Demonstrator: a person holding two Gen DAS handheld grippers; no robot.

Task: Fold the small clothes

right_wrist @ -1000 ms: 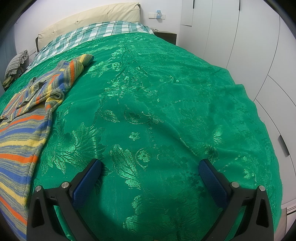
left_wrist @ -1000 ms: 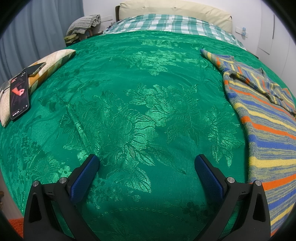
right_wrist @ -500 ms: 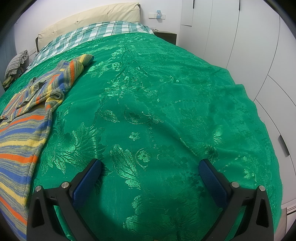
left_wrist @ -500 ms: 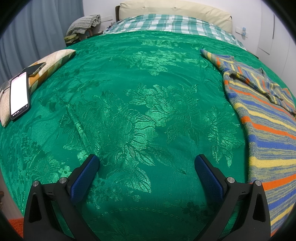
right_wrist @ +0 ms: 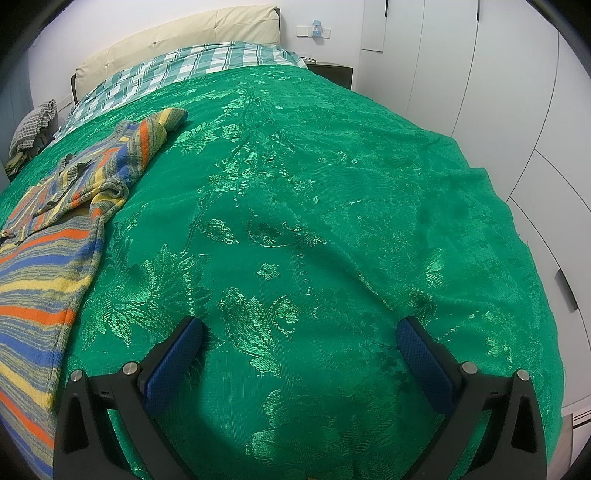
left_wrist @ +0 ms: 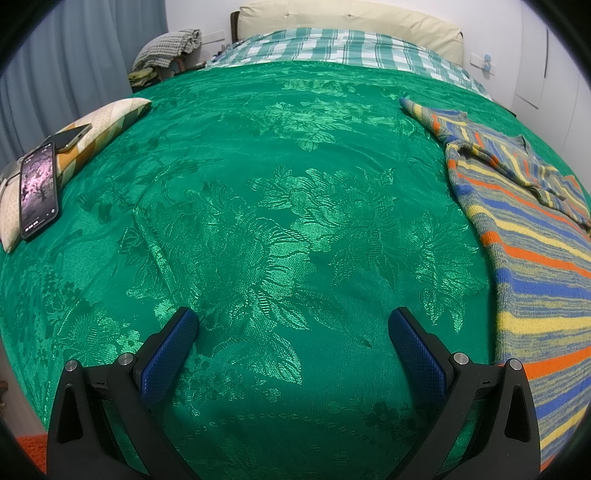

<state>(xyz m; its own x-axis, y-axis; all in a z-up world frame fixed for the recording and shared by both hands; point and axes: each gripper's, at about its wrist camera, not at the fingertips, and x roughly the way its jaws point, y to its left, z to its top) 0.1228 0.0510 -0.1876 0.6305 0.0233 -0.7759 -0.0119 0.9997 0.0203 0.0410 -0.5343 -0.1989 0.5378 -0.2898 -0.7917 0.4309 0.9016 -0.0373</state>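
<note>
A striped knit sweater (left_wrist: pixel 532 236) in blue, yellow, orange and grey lies flat on the green floral bedspread (left_wrist: pixel 280 206), at the right edge of the left wrist view. The same sweater (right_wrist: pixel 48 236) fills the left edge of the right wrist view, one sleeve reaching toward the headboard. My left gripper (left_wrist: pixel 291 325) hangs open over bare bedspread, left of the sweater. My right gripper (right_wrist: pixel 299 332) is open too, over bare bedspread (right_wrist: pixel 332 206) to the right of the sweater. Nothing sits between either pair of blue pads.
A phone (left_wrist: pixel 38 194) with a lit screen rests on a striped cushion (left_wrist: pixel 92 136) at the bed's left edge, a second phone behind it. A plaid sheet (left_wrist: pixel 340 48) and cream headboard (left_wrist: pixel 351 18) lie at the far end. White wardrobe doors (right_wrist: pixel 498 92) stand right of the bed.
The phone's screen has changed its picture from frame to frame. Both grippers and the sweater have stayed where they were.
</note>
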